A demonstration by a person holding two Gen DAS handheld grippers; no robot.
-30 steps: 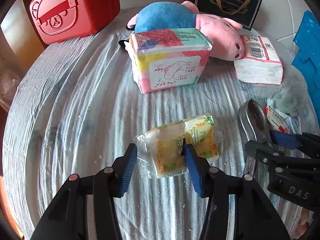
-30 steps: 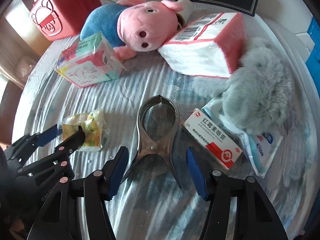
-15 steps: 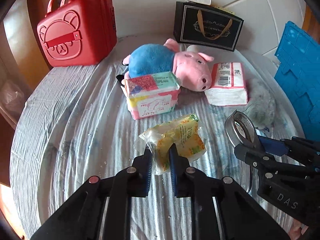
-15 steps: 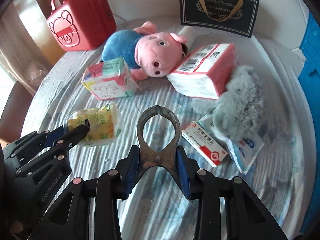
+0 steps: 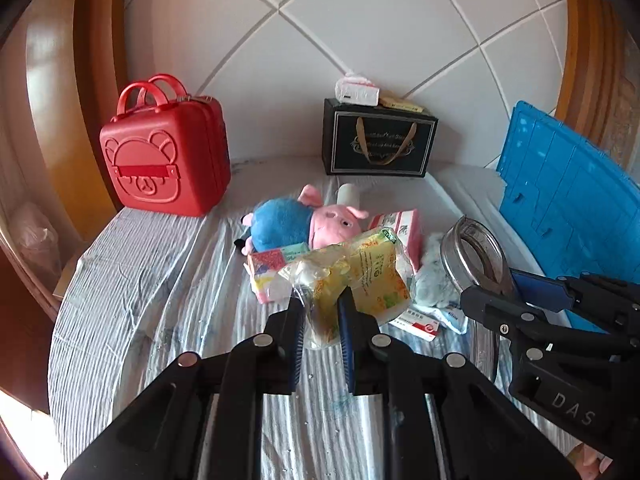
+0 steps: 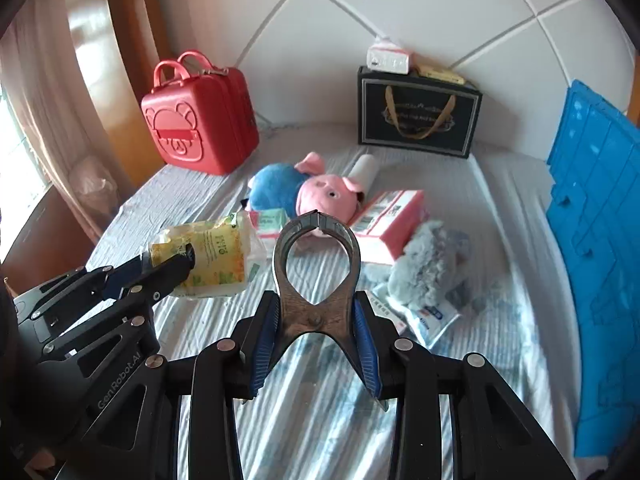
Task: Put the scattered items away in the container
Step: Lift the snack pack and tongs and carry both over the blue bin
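Left gripper [image 5: 322, 326] clamped on crinkled clear packet of yellow-green sachets [image 5: 356, 276]. Right gripper [image 6: 316, 330] clamped on dull, tarnished metal clamp [image 6: 316, 268], ring-shaped head up.

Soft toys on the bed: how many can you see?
2. The pink pig plush in blue clothes lies mid-bed; the grey furry plush lies to its right near the blue crate. Others may be hidden.

The metal clamp [image 6: 316, 280] is looking dull and scuffed, the snack packet [image 5: 360, 276] is shining as glossy plastic. The bedsheet [image 6: 320, 420] is showing as ribbed matt cloth.
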